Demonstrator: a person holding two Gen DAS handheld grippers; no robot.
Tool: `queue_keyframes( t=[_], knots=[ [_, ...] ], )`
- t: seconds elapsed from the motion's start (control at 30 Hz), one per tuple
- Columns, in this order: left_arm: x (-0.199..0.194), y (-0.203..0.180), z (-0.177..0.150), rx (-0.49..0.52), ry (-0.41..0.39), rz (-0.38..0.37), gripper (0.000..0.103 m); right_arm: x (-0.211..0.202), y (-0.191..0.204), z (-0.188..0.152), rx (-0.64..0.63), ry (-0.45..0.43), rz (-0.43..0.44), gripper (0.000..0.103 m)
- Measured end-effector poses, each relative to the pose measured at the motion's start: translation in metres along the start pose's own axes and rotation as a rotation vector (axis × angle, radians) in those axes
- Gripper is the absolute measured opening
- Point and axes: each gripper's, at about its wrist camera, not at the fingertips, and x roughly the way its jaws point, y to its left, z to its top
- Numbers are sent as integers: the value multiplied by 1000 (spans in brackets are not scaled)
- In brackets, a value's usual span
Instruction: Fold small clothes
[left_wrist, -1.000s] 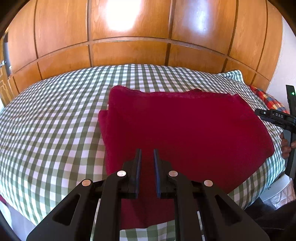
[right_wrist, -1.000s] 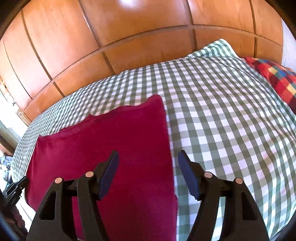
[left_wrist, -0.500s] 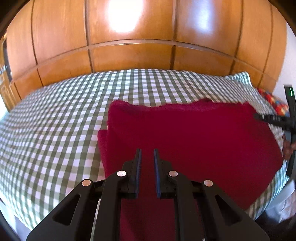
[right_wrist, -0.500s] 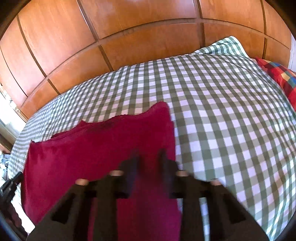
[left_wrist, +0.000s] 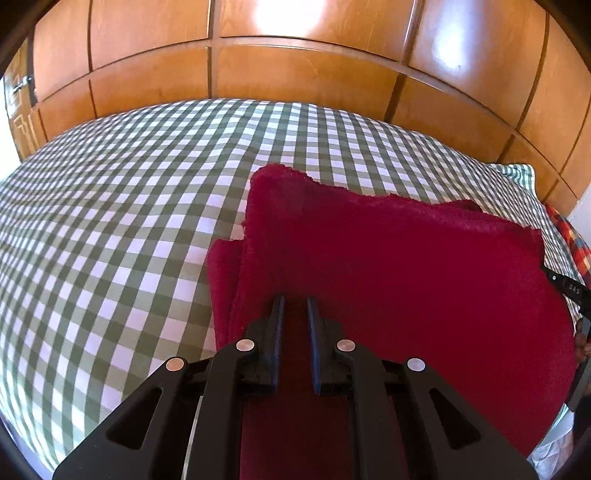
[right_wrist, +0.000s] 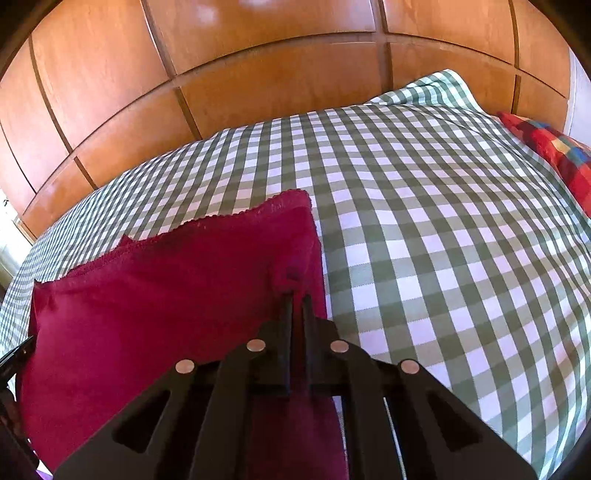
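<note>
Red cloth partly folded on the bed, both near corners gripped

Nearest, the left gripper (left_wrist: 295, 310) has its fingers drawn close with a narrow gap, and red cloth (left_wrist: 388, 280) fills that gap, so it looks pinched on the near left edge, though the contact itself is hard to see. The right gripper (right_wrist: 296, 302) has its fingers pressed together on a small bunched tuck of the cloth (right_wrist: 155, 295) along its right edge. Past them, the cloth lies on the checked bed (left_wrist: 110, 229), already doubled: 2 layers show at the left side, the lower one sticking out a little. Its far edge is wavy, not squared. Judging by this, 1 fold is done and another is about to begin; squaring the edges remains. Farthest, wooden panels (left_wrist: 303, 77) stand behind the bed, and a bright patchwork pillow (right_wrist: 554, 155) lies at the right.
</note>
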Motion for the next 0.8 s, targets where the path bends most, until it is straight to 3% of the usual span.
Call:
queue_keyframes(
  t=[0.1, 0.13, 0.3, 0.37, 0.63, 0.8],
  knots=[
    [-11, -6, -2, 21, -12, 47, 11, -8, -1, 2, 5, 7, -1, 23],
    [-17, -7, -3, 20, -19, 56, 11, -11, -3, 2, 15, 6, -14, 37],
    [-33, -11, -12, -3, -48, 61, 14, -34, -19, -3, 79, 3, 54, 46],
    [-38, -11, -17, -8, -57, 51, 22, -37, -27, -8, 118, 41, 132, 54],
    [-52, -16, -29, -5, -82, 23, 22, -37, -64, -42, 312, 199, 478, 61],
    [-55, -21, -35, 10, -84, 6, 22, -38, -62, -51, 310, 226, 562, 66]
  ],
)
